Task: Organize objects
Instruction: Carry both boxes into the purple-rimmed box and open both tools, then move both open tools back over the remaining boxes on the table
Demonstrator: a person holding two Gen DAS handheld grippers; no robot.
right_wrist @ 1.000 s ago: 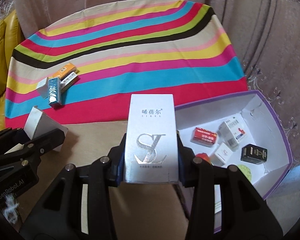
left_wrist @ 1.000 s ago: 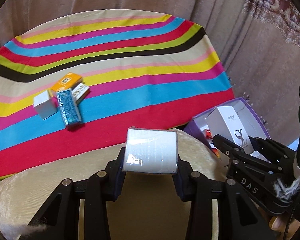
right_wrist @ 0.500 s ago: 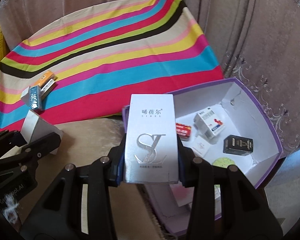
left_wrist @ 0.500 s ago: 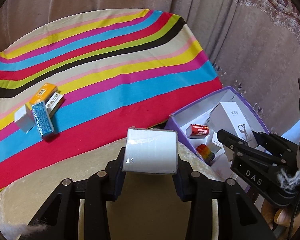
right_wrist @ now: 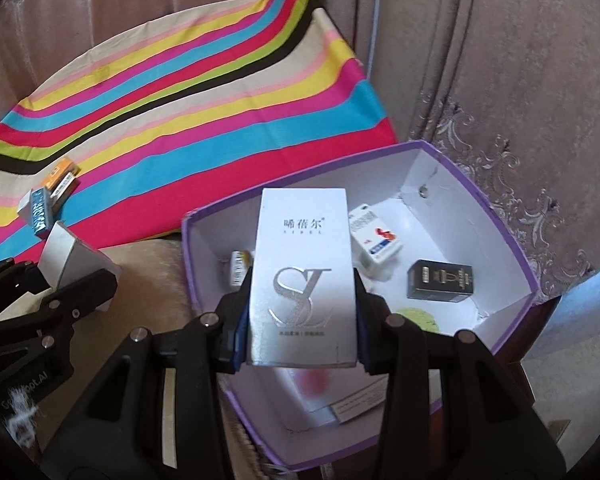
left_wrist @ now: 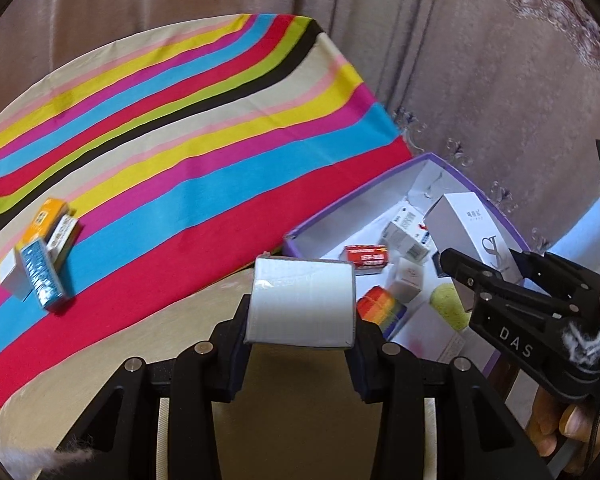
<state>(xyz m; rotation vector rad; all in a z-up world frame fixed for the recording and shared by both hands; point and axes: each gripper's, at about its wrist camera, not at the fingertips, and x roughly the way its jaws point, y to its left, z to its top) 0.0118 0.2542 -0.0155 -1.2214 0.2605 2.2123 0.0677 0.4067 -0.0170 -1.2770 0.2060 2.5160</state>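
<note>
Silver card, embossed with a large "SL", makes up the tall box (right_wrist: 303, 276) clamped between the jaws of the right gripper (right_wrist: 302, 332). Its long axis runs forward along the fingers, and it hangs over the open purple bin (right_wrist: 496, 216), above the near-left part of the white interior. That is the relation the next move turns on: the box appears to be inside the rim line already, so a short drop and a release would likely land it among the things lying there, a white carton with red and blue print (right_wrist: 374, 236), a black carton (right_wrist: 440, 280) and a small yellow-edged pack (right_wrist: 240, 266) half hidden behind the held box. The carton to the right lies close, so the box may come down against it.

White and squat, a second box (left_wrist: 302, 304) is gripped crosswise by the left gripper (left_wrist: 300, 336), jaws closed on its two short sides. It hangs over the beige cushion, just left of the bin's near corner, so the right hand is the nearer one to the drop. In the left view a red pack (left_wrist: 366, 257) and a rainbow-striped thing (left_wrist: 380, 306) also lie in the bin.

Further off, on the striped cloth (left_wrist: 220, 160), four small boxes remain in a cluster: orange (left_wrist: 44, 222), blue (left_wrist: 42, 272) and two white ones, well apart from both grippers.
</note>
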